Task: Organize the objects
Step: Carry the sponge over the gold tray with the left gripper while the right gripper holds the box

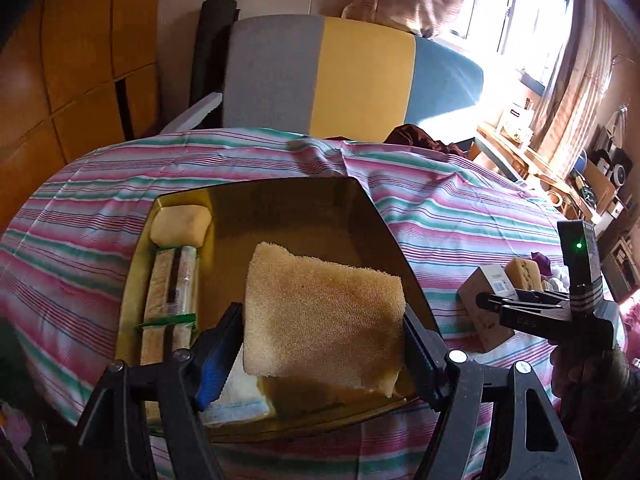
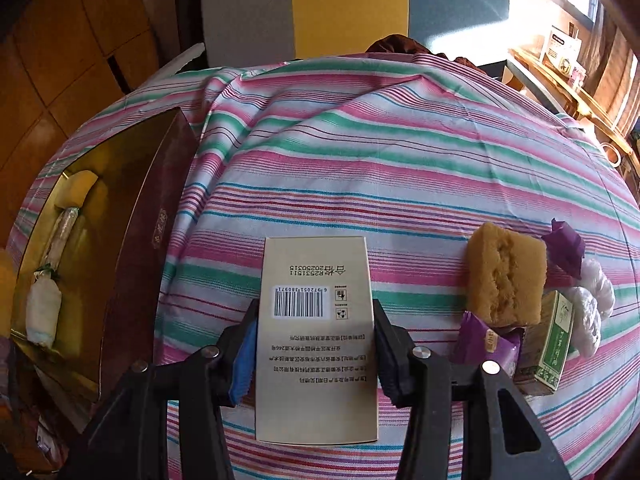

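Over the gold-lined open box [image 1: 380,216] on the striped pink, green and white cloth [image 1: 440,200], your left gripper [image 1: 324,332] clamps a flat tan rectangular sponge [image 1: 320,312] by its two side edges. The sponge's long axis runs away from you toward 12 o'clock, and its near end hangs above the box floor. At 10 o'clock inside that box lies a pale yellow soap-like bar [image 1: 180,224], and below it a long clear-wrapped stick with green bands [image 1: 176,292] runs from 12 to 6 along the left wall. A white folded cloth [image 1: 240,396] sits at 7 o'clock, under your left finger.

Your right gripper [image 2: 316,356] pinches a beige printed cardboard carton [image 2: 316,336] across its narrow width. The carton's long axis points to 12 o'clock, barcode face up, print upside down to you. At 3 o'clock on the cloth cluster a yellow-brown sponge block [image 2: 504,276], a purple sachet [image 2: 484,344], a green and white small box [image 2: 548,348] and a white plastic bundle [image 2: 588,308]. The open box stands at 9 o'clock.
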Demonstrator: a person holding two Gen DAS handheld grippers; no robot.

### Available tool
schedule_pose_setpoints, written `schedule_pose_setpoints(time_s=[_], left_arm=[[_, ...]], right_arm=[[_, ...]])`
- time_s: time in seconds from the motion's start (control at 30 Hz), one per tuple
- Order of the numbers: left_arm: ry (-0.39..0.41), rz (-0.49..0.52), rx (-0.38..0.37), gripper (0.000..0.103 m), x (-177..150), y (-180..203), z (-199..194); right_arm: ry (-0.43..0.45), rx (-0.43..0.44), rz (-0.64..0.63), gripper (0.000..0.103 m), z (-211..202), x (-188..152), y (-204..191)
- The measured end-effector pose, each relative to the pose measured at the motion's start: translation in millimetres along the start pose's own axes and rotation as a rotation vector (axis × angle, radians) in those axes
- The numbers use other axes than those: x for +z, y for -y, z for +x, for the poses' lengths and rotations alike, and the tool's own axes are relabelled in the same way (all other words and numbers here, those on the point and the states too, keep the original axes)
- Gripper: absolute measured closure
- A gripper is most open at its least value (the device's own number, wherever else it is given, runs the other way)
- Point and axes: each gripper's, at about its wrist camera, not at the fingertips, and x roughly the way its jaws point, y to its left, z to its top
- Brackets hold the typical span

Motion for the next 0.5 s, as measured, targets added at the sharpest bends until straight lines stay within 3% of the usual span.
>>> schedule_pose_setpoints(time_s=[0.1, 0.5], left_arm=[[0.017, 0.003, 0.043, 0.029, -5, -6, -5], [0.012, 0.005, 0.109, 0.029, -17, -18, -7]], right_arm=[[-0.042, 0.002, 0.020, 0.053, 16, -6, 4], [-0.045, 0.002, 0.028, 0.052, 20, -7, 2]])
